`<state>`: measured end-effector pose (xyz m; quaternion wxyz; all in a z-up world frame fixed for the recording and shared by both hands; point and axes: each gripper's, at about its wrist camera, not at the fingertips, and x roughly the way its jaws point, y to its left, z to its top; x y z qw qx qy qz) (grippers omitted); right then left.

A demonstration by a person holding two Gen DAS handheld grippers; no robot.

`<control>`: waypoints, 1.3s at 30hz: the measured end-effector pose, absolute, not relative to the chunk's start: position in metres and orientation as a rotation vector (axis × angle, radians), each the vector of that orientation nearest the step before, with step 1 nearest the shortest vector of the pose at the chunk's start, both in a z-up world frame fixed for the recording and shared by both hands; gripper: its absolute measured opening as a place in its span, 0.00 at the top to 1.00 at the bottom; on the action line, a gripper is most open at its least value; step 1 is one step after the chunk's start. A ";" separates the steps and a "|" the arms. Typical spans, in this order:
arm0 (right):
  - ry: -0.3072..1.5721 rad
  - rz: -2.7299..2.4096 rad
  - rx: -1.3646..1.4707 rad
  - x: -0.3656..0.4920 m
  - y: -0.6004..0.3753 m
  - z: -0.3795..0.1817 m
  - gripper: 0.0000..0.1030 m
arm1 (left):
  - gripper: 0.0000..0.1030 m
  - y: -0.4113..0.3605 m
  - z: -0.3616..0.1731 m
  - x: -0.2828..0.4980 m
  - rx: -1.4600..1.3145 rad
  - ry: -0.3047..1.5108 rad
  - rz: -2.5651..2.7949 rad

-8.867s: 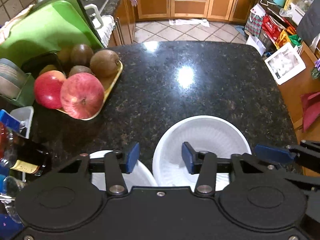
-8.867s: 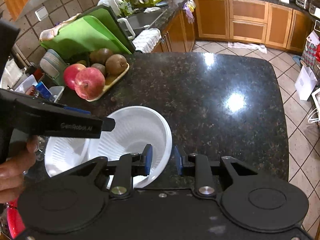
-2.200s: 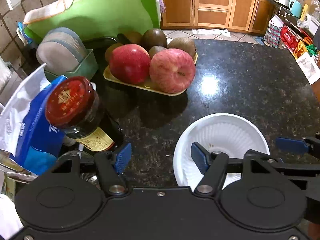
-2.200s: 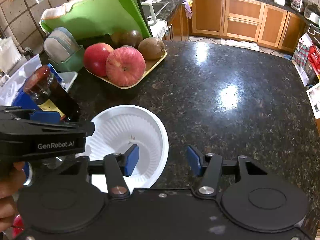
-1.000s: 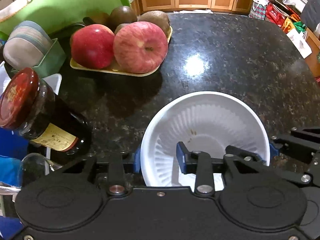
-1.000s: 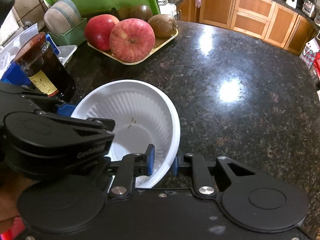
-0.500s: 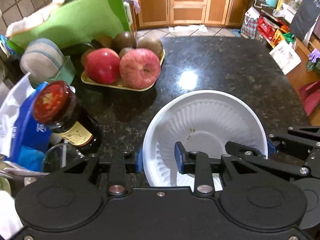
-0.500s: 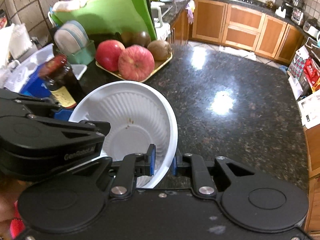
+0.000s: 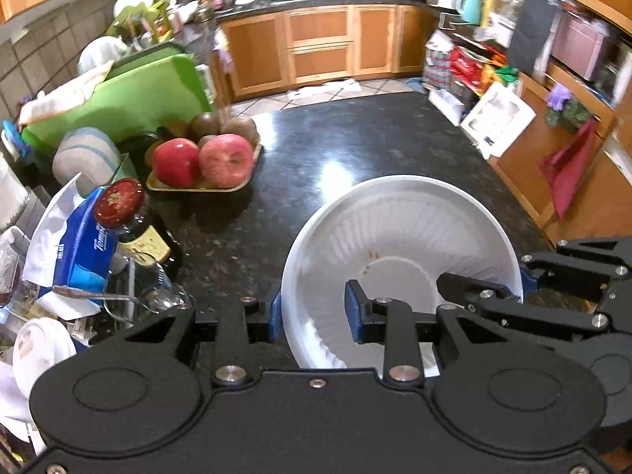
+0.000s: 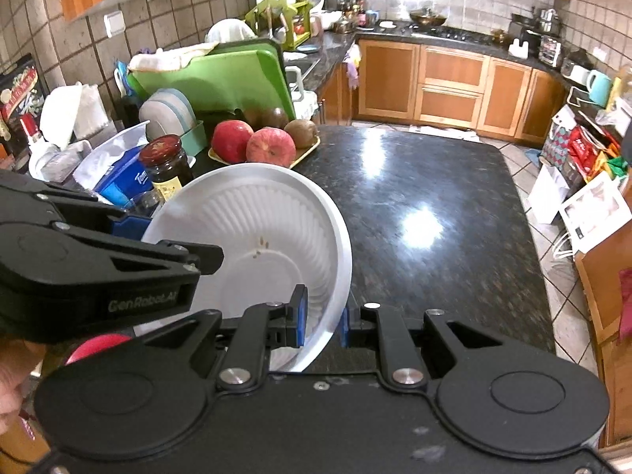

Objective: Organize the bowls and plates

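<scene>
White bowl (image 9: pixel 399 233): held above the dark surface (image 9: pixel 355 146), left gripper (image 9: pixel 314 314) fingers pinching its near-left rim, right gripper (image 10: pixel 320 318) fingers pinching its right rim. Stacking seemingly done; setting down remains, destination not evident.

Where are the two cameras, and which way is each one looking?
Left wrist view: sits on the left gripper, looks down along its fingers at the white bowl it pinches; the right gripper shows at the right.
Right wrist view: sits on the right gripper, pinching the bowl's other rim; the left gripper and a bit of hand show at the left.
Both see the bowl, the apples and the dark counter.
</scene>
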<state>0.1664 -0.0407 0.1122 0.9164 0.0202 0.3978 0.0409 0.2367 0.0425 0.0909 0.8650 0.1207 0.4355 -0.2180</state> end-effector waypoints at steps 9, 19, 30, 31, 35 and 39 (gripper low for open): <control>0.821 0.066 0.065 0.104 -0.073 0.105 0.83 | 0.62 0.020 0.089 0.183 0.307 0.899 -0.528; 0.867 0.135 0.073 0.078 -0.095 0.081 0.82 | 0.61 0.001 0.074 0.148 0.305 0.886 -0.453; 0.923 0.217 0.024 0.065 -0.102 0.064 0.82 | 0.61 -0.005 0.051 0.132 0.278 0.981 -0.385; 0.927 0.220 0.022 0.064 -0.102 0.062 0.82 | 0.62 -0.006 0.049 0.131 0.277 0.990 -0.383; 0.948 0.236 0.022 0.065 -0.104 0.059 0.82 | 0.62 -0.008 0.042 0.129 0.270 1.021 -0.374; 0.968 0.248 0.021 0.068 -0.104 0.053 0.82 | 0.62 -0.010 0.037 0.130 0.266 1.048 -0.370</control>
